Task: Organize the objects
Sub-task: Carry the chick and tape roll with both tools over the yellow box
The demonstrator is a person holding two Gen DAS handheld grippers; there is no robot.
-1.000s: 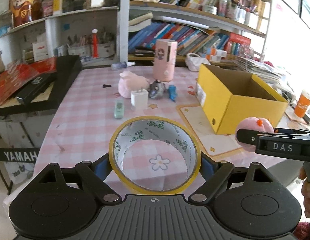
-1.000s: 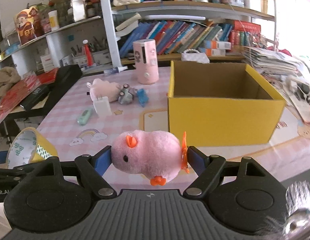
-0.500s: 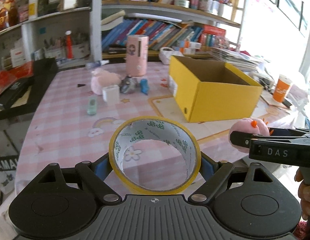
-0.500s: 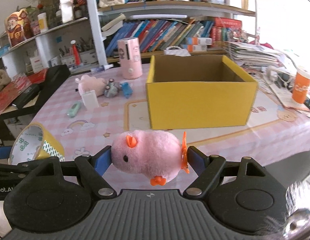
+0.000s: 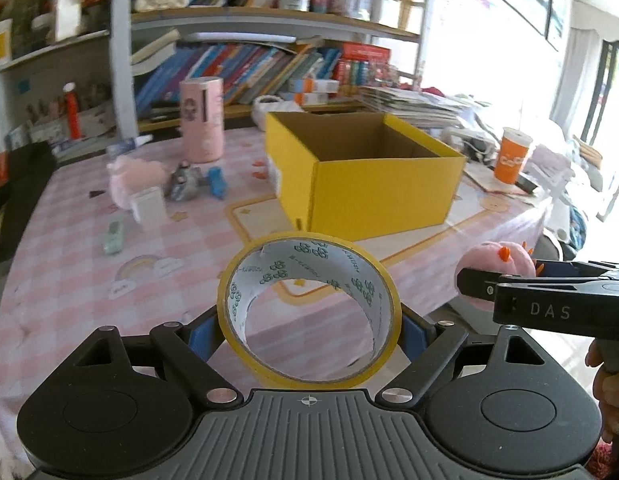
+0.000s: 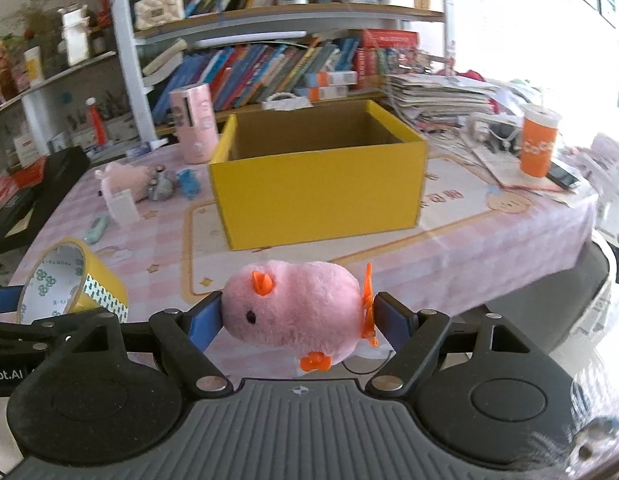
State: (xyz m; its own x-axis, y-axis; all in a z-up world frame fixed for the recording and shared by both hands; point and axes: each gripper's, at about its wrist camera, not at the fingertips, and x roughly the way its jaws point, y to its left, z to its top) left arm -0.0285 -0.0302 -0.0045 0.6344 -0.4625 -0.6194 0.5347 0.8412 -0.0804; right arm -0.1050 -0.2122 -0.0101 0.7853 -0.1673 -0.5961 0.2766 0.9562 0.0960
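Both loads have swung toward the box (image 6: 317, 184) — left gripper (image 5: 309, 316) clamps the tape (image 5: 309, 312), right gripper (image 6: 297, 316) the plush (image 6: 289, 304) — so dropping in looks next.

**Both grippers closed and loaded**

My left gripper (image 5: 309, 330) is level, its blue pads (image 5: 201, 332) pressed against either side of a tape roll (image 5: 309, 312) standing on edge. My right gripper (image 6: 297, 320) sits beside it at like height, fingers clamped on a pink plush (image 6: 289, 308). Part of my right hand (image 5: 607, 392) shows under its handle.
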